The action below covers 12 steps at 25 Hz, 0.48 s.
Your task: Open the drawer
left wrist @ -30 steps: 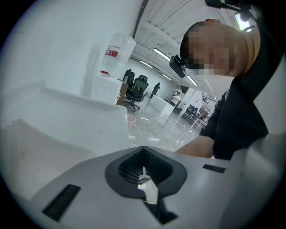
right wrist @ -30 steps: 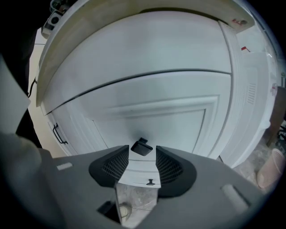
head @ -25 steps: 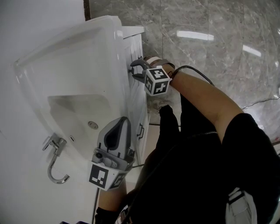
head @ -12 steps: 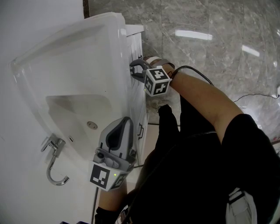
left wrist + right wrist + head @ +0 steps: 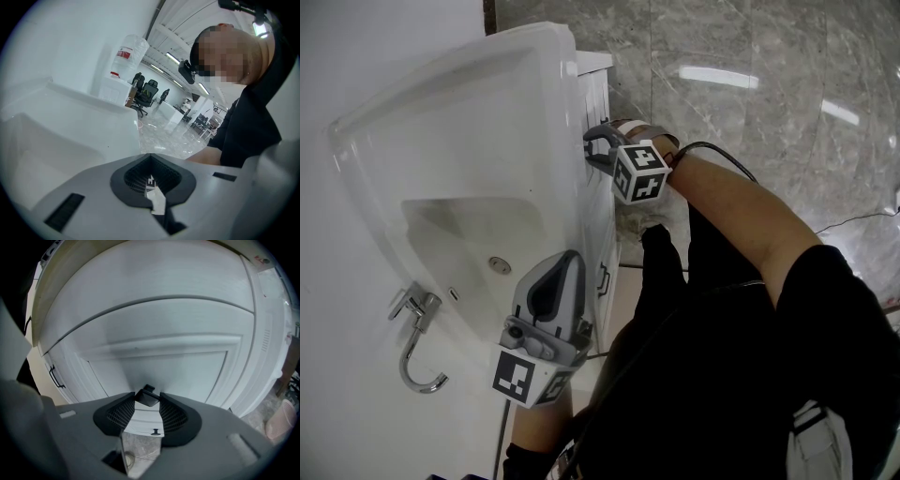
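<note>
Drawer (image 5: 159,359): white panelled front, set in the vanity cabinet (image 5: 598,98) under the basin (image 5: 459,131); judged shut, its face lying flush with the surround. Drawer handle (image 5: 148,398): dark bar, lodged at the tips of the right gripper (image 5: 593,148); the fingers (image 5: 174,417) are held wide, yet the bar fills the gap from pad to pad and is read as pinched end to end. Left gripper (image 5: 571,260): parked over the basin's front edge, well apart from the handle, fingers pressed together on nothing. Tap (image 5: 412,328): chrome, at the basin's far side, not involved. Step in hand: the pull, judged not yet begun. Handling notes: the pinch is to be kept firm, since the bar is caught only at the fingertips and could slip out under a jerk; the pull is to be drawn straight out, square to the drawer front, so that the runners are not bound; a slow, even start is advised; room is to be left for the right arm, as the person's body stands close to the cabinet; the neighbouring handle (image 5: 56,377) is to be left alone.
</note>
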Tool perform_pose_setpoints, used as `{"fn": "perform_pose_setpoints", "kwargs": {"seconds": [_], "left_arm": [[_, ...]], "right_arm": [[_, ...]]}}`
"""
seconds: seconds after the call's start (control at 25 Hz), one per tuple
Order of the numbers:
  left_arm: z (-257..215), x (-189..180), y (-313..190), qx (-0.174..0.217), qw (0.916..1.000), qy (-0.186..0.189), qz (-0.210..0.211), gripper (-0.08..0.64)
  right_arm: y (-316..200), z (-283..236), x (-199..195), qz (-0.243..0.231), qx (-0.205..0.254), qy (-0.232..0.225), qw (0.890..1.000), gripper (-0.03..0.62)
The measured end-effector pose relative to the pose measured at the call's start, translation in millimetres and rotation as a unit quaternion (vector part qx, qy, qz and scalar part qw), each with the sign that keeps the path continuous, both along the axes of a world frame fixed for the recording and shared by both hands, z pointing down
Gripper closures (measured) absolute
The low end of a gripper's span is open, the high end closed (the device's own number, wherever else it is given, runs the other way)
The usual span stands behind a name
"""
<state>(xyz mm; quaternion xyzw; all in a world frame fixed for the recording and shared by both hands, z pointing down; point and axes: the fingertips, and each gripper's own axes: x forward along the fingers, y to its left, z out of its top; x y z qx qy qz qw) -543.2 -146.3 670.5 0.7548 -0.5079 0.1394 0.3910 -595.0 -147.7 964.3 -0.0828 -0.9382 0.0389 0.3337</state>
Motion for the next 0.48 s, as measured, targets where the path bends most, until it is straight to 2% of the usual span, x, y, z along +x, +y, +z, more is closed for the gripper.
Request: {"fn": "perform_pose_setpoints", "kwargs": {"seconds": [0.32,0.48], "left_arm": [[-4.9,-0.5,2.3,0.003,1.0000,-0.002,-0.003,0.568],[-5.5,1.4,2.9,0.004,1.0000,0.000,-0.004,0.568]], "right_arm": [[-0.2,-0.8,3.9,-0.001,0.003,0.002,1.000,0.436],[0.6,0.4,22.1,-0.003,-0.001,0.002,1.000,0.437]]}}
